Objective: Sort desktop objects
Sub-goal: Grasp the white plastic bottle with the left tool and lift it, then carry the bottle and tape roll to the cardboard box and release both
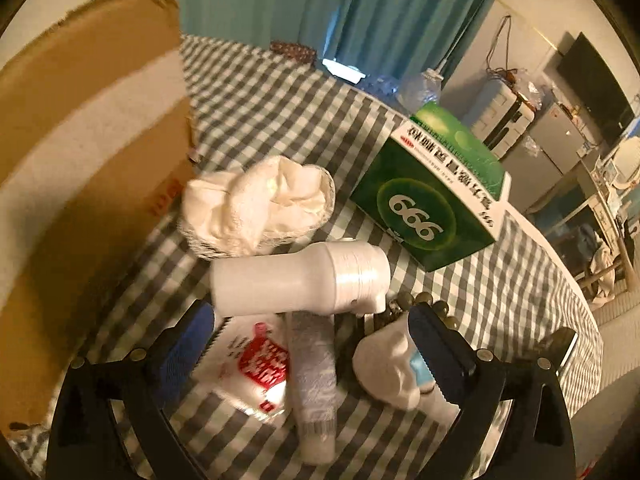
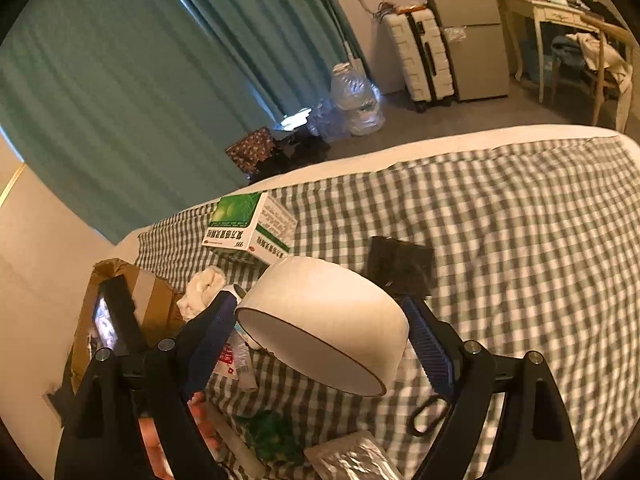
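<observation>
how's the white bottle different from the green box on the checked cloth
The white bottle is round, plain and lies on its side; the green box is squared, printed with 999 and text, and rests flat. The bottle lies close in front of the left gripper; the box sits farther off. Both rest on the checked cloth.

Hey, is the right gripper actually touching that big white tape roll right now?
Touching. The right wrist view shows the right gripper with both blue pads pressed against the white tape roll, lifted above the checked cloth.
</observation>
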{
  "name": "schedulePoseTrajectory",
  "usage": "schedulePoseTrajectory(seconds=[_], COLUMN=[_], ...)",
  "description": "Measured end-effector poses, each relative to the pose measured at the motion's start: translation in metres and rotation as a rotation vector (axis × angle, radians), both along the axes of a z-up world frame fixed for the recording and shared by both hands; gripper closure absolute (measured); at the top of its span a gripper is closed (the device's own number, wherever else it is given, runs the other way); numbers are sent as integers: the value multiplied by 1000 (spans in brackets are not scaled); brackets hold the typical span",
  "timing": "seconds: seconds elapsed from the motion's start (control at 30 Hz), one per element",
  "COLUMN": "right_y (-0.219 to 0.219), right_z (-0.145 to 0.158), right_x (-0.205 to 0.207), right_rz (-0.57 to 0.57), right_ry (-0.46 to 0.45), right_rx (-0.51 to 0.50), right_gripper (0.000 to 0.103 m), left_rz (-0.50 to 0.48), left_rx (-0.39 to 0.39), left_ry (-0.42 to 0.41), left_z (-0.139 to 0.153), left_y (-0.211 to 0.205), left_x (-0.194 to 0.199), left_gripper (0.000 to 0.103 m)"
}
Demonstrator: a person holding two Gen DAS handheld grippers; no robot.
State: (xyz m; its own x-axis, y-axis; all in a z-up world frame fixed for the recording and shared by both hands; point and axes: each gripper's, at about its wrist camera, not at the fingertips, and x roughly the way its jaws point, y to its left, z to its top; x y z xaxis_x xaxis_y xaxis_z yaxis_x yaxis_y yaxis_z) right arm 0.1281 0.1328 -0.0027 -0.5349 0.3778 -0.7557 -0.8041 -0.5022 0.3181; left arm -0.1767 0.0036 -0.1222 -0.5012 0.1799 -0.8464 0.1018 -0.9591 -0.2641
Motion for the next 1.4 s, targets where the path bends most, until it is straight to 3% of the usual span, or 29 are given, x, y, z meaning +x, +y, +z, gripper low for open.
schedulePoseTrajectory(seconds=[0.17,0.33,0.6,0.87,1.23,1.4], right_y=[5,17,30,20,-32,-58], right_z=[-16,-33,-54,-44,16,39], right_x=[-16,-23,-24,-14,12,14], right_rz=[34,35,28,16,22,26], right_ry=[-38,-64,-86,-89,-44,-27], right_rx=[15,1,-28,19,142,154], right_gripper=[18,18,18,19,19,19], left_rz=[55,92,63,-15,-188,-179], left_rx=[-82,-34,-21,-56,-185,-155], left_ry=[-4,-35,-43,69,280,321], left_z=[-14,-34,-30,22,102,131], left_y=[10,6,-5,0,12,-3], left_x=[-14,-27,-23,5,72,100], left_gripper=[1,1,3,3,3,3])
